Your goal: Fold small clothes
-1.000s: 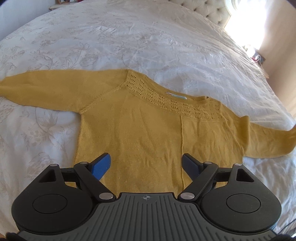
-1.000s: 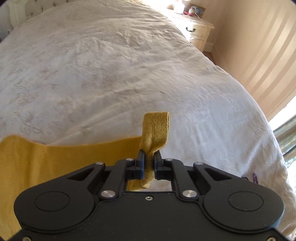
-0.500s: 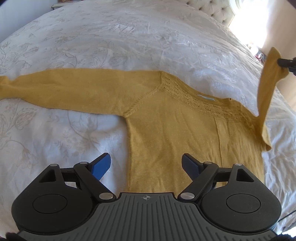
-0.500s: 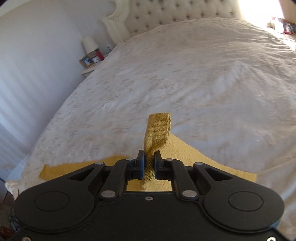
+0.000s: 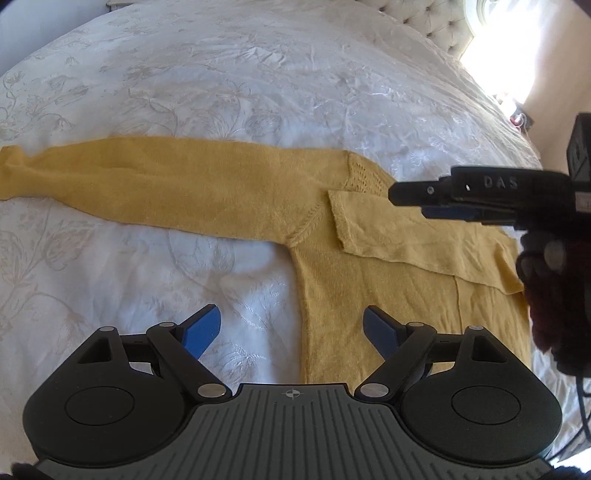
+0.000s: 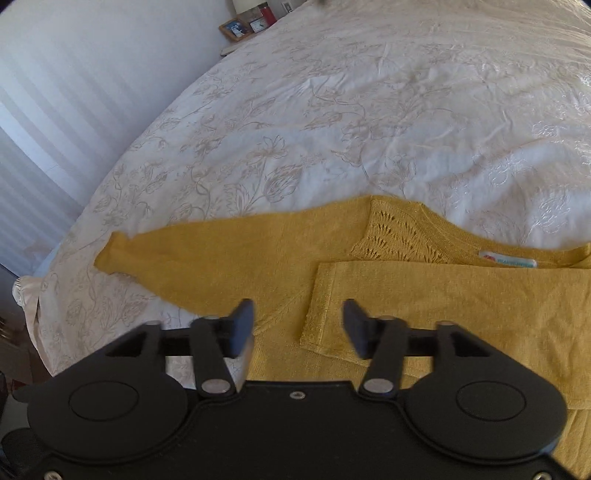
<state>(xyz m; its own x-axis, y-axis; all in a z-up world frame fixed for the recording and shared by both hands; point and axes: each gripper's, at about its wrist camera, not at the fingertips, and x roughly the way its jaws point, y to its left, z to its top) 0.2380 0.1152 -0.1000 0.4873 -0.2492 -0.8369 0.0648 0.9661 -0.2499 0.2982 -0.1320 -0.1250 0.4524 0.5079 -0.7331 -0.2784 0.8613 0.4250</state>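
A yellow knit sweater [image 5: 369, 288] lies flat on the white bedspread [image 5: 221, 74]. Its right sleeve [image 5: 388, 236] is folded across the chest, with the cuff near the left shoulder. The left sleeve [image 5: 147, 184] stretches straight out to the left. My left gripper [image 5: 291, 326] is open and empty, low over the sweater's left side edge. My right gripper [image 6: 298, 325] is open and empty just above the folded cuff [image 6: 321, 314]. It also shows from the side in the left wrist view [image 5: 436, 201]. The outstretched sleeve [image 6: 221, 258] and neck label [image 6: 508, 263] show in the right wrist view.
The floral bedspread [image 6: 369, 110] spreads wide beyond the sweater. A nightstand with a picture frame [image 6: 236, 28] stands at the bed's far left corner. A tufted headboard [image 5: 436, 22] is at the back. The bed's left edge [image 6: 33, 295] drops off near the outstretched cuff.
My right gripper carried the right sleeve across the chest, laid it down and opened. My left gripper shifted left along the sweater's bottom and stayed open.
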